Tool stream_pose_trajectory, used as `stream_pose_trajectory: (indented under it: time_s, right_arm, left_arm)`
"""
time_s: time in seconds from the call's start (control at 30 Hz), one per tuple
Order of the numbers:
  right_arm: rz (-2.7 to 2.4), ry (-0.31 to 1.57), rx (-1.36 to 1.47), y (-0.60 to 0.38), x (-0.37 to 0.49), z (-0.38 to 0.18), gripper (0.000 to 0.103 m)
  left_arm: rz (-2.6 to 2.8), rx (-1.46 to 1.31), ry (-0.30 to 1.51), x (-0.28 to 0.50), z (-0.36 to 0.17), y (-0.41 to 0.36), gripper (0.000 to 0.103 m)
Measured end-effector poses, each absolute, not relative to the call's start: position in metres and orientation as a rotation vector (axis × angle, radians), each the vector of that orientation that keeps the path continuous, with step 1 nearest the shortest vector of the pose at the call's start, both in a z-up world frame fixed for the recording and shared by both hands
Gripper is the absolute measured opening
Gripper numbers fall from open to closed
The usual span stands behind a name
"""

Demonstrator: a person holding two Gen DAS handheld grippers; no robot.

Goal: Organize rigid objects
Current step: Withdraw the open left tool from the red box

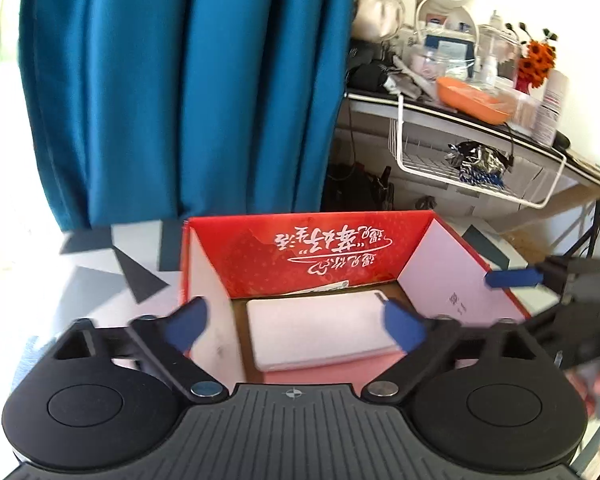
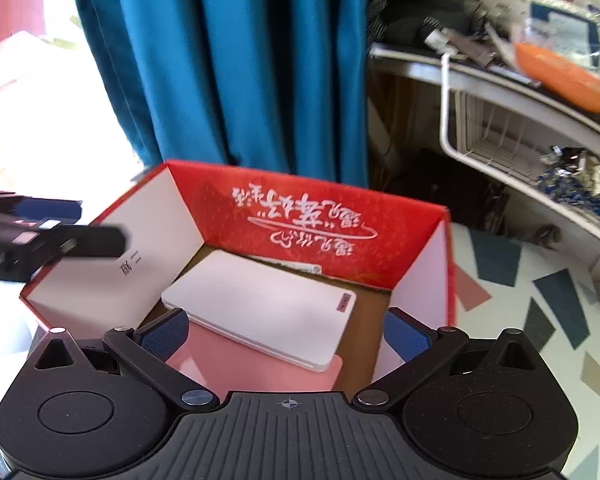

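A red cardboard box [image 1: 312,248] with white script on its far inner wall stands open on the patterned table. A flat white rectangular device [image 1: 320,332] lies on its floor; it also shows in the right wrist view [image 2: 268,312]. My left gripper [image 1: 296,324] is open and empty, its blue fingertips [image 1: 188,326] spread over the near edge of the box above the device. My right gripper [image 2: 286,334] is open and empty over the box's near edge [image 2: 424,284]. The right gripper's finger [image 1: 512,278] reaches in from the right in the left wrist view.
A blue curtain [image 1: 188,88] hangs behind the box. A cluttered shelf [image 1: 480,116] with an orange bowl [image 1: 472,98] and a white wire basket [image 1: 476,168] stands at the right. The table [image 2: 540,300] has dark geometric patches.
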State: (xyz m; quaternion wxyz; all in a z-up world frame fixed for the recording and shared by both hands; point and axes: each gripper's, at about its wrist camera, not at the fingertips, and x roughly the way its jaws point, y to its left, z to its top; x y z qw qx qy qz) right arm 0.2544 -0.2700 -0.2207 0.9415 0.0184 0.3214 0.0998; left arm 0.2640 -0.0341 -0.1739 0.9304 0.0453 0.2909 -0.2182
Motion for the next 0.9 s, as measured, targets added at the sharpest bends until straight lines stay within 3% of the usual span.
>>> stream_pose_trajectory:
  time_s: [0.43, 0.9]
  right_arm:
    - [0.148, 0.477, 0.084, -0.268, 0.16, -0.221, 0.103]
    - [0.229, 0.579, 0.08, -0.242, 0.094, -0.297, 0.103]
  left_arm:
    - [-0.389, 0.047, 0.587, 0.179, -0.189, -0.008, 0.103]
    - [-0.271, -0.082, 0.709, 0.134, -0.237, 0.022, 0.103]
